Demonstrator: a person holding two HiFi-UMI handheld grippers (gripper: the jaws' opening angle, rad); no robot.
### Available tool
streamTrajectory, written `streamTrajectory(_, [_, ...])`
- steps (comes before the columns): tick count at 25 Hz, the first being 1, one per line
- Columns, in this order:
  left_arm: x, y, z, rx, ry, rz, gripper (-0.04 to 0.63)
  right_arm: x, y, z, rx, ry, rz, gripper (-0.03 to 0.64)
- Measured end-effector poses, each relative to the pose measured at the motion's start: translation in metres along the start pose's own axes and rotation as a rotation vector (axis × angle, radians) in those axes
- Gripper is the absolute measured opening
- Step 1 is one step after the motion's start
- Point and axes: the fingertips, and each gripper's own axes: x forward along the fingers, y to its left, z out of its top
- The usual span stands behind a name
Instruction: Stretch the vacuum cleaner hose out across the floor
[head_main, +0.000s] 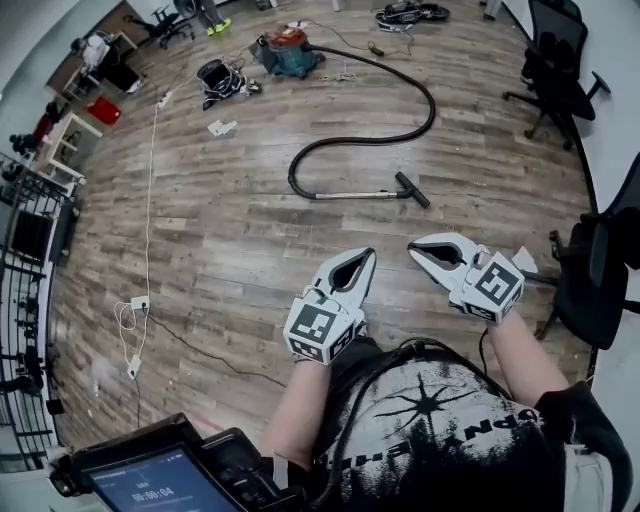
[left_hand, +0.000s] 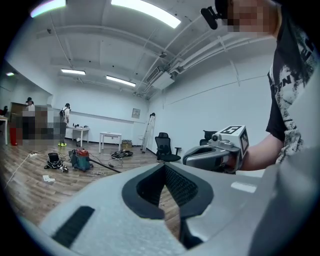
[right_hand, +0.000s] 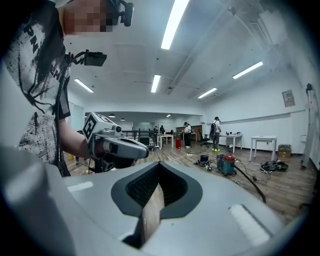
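A teal and red vacuum cleaner stands far off on the wooden floor. Its black hose curves right, then loops back left to a metal wand that ends in a black floor nozzle. My left gripper and right gripper are held side by side close to my body, well short of the nozzle. Both are shut with nothing between the jaws. The left gripper view shows the vacuum cleaner in the distance, and the right gripper view shows the vacuum cleaner with its hose.
Black office chairs stand at the right. A white cable runs down the floor at the left, near a black bag. A black railing lines the left edge. A cable heap lies at the back.
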Motion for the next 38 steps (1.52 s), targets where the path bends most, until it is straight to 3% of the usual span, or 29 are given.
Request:
streamTrajectory(5, [0.012,0.043,-0.003,0.003,0.006,-0.038,0.003,0.044,-0.019,0.006,-0.001,-0.006,-0.022,0.008])
streamTrajectory(13, [0.045,0.121,0.007,0.019,0.029,-0.156,0.003,0.107,-0.069,0.021,0.028,-0.018,-0.134,0.008])
streamTrajectory(21, [0.055,0.165,0.027,0.027,-0.002,-0.254,0.003,0.145,-0.090,0.034,0.025,0.022,-0.221,0.008])
streamTrajectory(29, [0.054,0.196,0.025,0.007,-0.034,-0.238,0.003,0.168,-0.099,0.034,-0.007,0.049,-0.219,0.008])
streamTrajectory(35, [0.047,0.208,0.014,-0.009,-0.012,-0.207,0.002,0.182,-0.098,0.028,0.008,0.060,-0.191,0.008])
streamTrajectory(38, [0.062,0.225,0.019,-0.017,-0.001,-0.183,0.003,0.194,-0.120,0.031,0.015,0.056,-0.161,0.008])
